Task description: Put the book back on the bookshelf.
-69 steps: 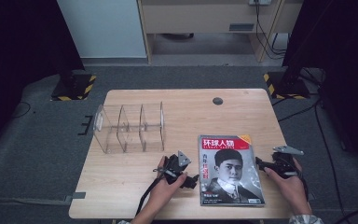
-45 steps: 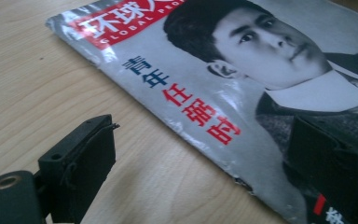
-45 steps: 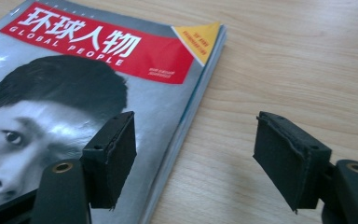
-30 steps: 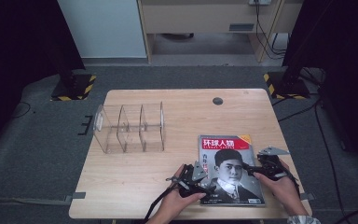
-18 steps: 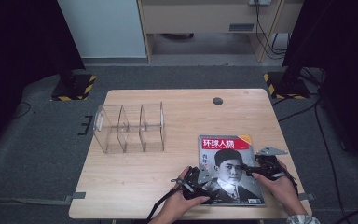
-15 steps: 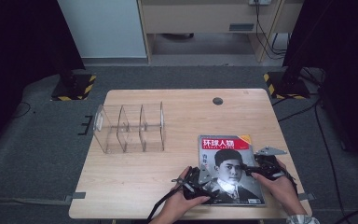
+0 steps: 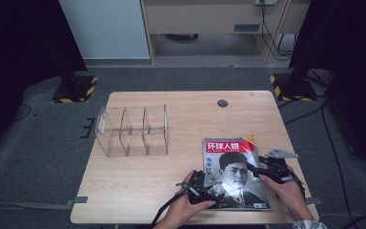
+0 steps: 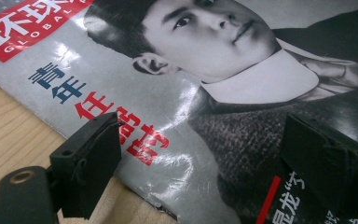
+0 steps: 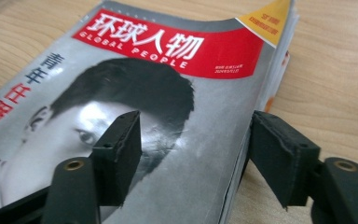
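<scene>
A magazine (image 7: 233, 171) with a red title band and a portrait cover lies flat at the table's front right. My left gripper (image 7: 208, 183) is at its lower left corner. In the left gripper view its jaws (image 8: 198, 140) stand wide open just above the glossy cover (image 8: 191, 70), one by the spine edge, with nothing gripped. My right gripper (image 7: 262, 171) is at the magazine's right edge. Its jaws (image 9: 196, 135) have just been closing. The page edge (image 9: 242, 140) lies between them, one jaw over the cover and one beside the pages, and neither pad presses on it.
A clear acrylic divider rack (image 7: 133, 131) stands left of centre on the wooden table (image 7: 171, 102). A small round grommet (image 7: 222, 103) sits near the far edge. The table's front edge runs close behind both hands.
The left hand has slid right from the bare wood onto the magazine's lower left corner. The right hand has come in from the right to the magazine's edge and now keeps still.
</scene>
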Demonstrator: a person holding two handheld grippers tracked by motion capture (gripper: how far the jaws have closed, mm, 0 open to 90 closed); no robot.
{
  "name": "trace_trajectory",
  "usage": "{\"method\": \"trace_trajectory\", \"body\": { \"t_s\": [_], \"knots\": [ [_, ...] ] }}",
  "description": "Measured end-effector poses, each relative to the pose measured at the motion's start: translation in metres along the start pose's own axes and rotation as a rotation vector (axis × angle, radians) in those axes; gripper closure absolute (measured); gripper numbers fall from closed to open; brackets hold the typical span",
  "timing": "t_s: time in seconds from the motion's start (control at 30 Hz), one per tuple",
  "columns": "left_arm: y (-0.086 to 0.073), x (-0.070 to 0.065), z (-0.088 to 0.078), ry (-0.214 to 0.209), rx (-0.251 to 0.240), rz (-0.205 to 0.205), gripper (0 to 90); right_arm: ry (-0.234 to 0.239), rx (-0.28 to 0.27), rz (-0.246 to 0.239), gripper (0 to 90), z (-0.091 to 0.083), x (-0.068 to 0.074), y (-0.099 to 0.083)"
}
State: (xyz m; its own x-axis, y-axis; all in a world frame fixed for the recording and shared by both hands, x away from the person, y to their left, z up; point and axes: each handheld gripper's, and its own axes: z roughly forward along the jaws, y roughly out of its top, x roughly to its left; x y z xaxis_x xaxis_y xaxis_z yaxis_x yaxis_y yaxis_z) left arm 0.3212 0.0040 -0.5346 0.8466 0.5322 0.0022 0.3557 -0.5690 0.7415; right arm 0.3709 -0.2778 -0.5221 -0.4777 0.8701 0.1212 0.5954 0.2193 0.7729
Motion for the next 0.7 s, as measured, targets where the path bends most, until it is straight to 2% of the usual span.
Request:
{"method": "trace_trajectory", "body": {
  "t_s": [0.27, 0.7],
  "knots": [
    [0.0, 0.0, 0.0, -0.002, 0.001, 0.001, 11.5, 0.032, -0.046, -0.012, 44.3, -0.009, 0.007, 0.005],
    [0.0, 0.0, 0.0, -0.002, 0.001, 0.0, 11.5, 0.082, -0.066, -0.041, 44.2, -0.009, 0.019, 0.007]
  ]
}}
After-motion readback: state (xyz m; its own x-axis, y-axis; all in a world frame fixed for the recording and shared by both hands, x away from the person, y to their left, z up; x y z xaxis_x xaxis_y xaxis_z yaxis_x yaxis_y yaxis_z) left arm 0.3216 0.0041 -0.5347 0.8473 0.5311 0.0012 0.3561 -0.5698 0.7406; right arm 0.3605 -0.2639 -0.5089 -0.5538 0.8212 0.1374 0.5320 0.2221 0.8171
